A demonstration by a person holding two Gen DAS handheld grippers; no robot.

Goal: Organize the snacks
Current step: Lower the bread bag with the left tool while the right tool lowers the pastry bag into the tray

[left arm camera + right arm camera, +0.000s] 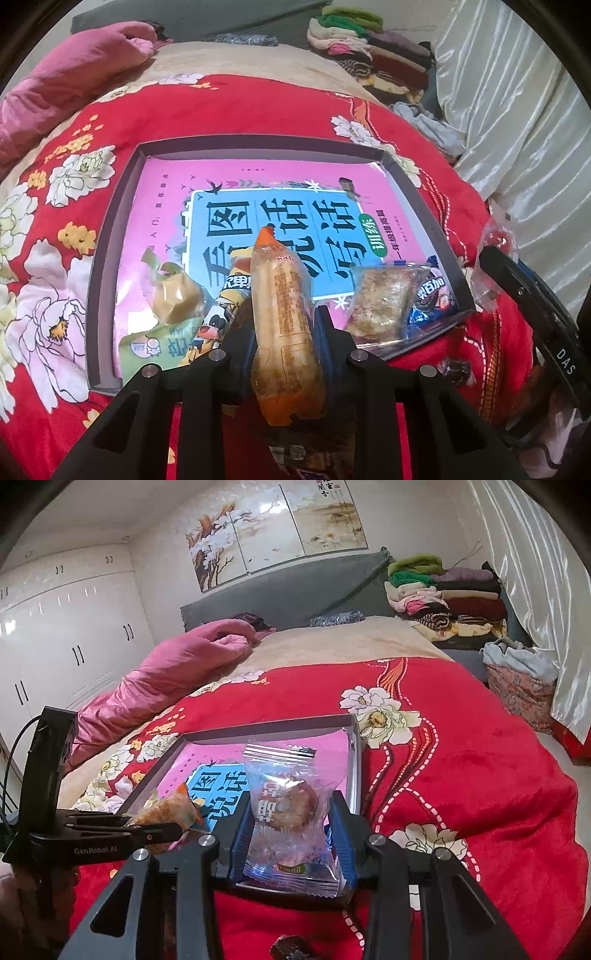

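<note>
Left gripper (286, 328) clamped on a long bread roll packet (282, 325), over the near edge of the grey tray (110, 221). Right gripper (290, 827) closed on a clear cookie packet (286, 812), above the tray's near right corner

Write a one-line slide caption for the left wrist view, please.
Left gripper holds a long wrapped snack above a shallow box containing other snacks.

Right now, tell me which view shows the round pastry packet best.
The right wrist view: the round pastry packet sits centred between that gripper's fingers, its clear wrapper and red print plain. The left wrist view shows only a clear wrapper edge at the far right, above the right gripper's body.
</note>
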